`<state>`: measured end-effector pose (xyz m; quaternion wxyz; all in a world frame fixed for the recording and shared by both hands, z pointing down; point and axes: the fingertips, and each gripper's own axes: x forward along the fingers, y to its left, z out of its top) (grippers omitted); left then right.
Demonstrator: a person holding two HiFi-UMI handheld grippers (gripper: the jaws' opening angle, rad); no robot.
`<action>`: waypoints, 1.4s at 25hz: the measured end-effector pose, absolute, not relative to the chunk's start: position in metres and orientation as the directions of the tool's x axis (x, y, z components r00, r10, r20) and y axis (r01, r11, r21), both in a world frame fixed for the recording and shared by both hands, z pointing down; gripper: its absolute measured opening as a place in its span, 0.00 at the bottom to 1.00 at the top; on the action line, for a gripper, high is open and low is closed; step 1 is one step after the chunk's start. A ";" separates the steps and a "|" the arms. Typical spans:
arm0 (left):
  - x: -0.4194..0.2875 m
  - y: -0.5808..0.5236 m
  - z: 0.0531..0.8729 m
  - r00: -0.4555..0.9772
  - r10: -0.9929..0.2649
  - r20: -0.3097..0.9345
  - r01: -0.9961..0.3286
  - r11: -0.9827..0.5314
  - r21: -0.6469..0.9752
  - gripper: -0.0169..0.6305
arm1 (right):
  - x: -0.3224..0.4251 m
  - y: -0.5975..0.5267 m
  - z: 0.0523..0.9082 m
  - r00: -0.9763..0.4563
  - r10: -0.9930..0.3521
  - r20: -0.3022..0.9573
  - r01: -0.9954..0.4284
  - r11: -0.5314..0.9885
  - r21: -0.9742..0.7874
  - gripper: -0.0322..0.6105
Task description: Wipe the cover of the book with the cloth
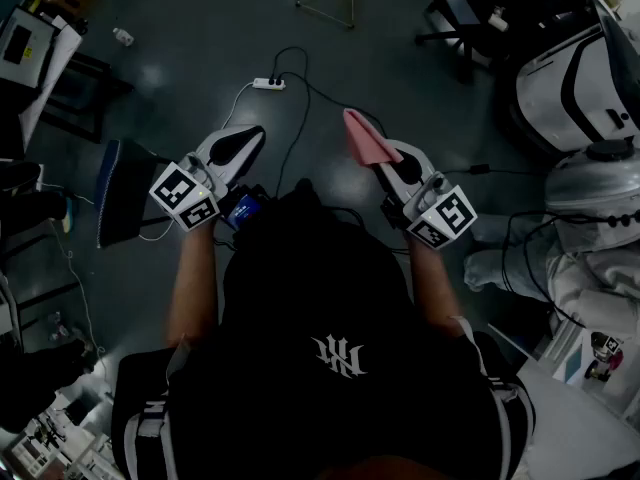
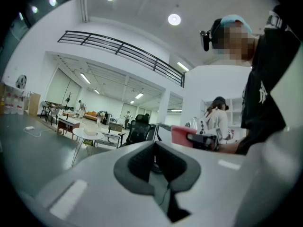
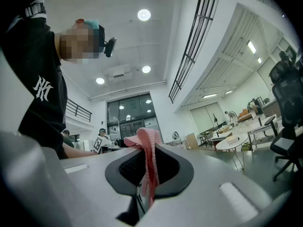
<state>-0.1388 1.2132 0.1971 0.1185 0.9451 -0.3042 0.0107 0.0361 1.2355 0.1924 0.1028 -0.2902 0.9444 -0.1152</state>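
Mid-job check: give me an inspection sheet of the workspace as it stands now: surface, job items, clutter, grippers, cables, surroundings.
Surface: no work table seen ahead of the grippers; only dark floor below.
Job's things: pink cloth held in the right gripper; book cannot be made out.
Clutter: dark object with a blue edge, on the floor left of the left gripper.
Grippers: left gripper shut, nothing between its jaws; right gripper shut on the cloth.
Cables: white power strip on the floor, leads running from it.
Surroundings: white robot body at the right; round table and people far off.
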 end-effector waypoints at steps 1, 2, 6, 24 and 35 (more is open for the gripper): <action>-0.139 1.211 0.198 0.815 -0.572 0.088 -0.576 -0.786 0.223 0.03 | 0.036 1.234 0.192 -0.811 -0.571 -0.126 -0.525 0.806 -0.272 0.07; -0.138 1.208 0.198 0.816 -0.571 0.084 -0.574 -0.787 0.226 0.03 | 0.035 1.232 0.192 -0.812 -0.570 -0.125 -0.526 0.808 -0.266 0.07; -0.135 1.195 0.202 0.826 -0.559 0.070 -0.558 -0.796 0.233 0.03 | 0.037 1.226 0.196 -0.802 -0.586 -0.113 -0.549 0.799 -0.245 0.07; -0.137 0.992 0.237 0.805 -0.591 0.048 -0.575 -0.759 0.303 0.03 | 0.034 1.037 0.209 -0.826 -0.564 -0.004 -0.548 0.804 -0.232 0.07; -0.172 0.830 0.218 0.821 -0.569 0.041 -0.550 -0.770 0.323 0.03 | 0.020 0.859 0.194 -0.766 -0.642 0.048 -0.628 0.729 -0.271 0.07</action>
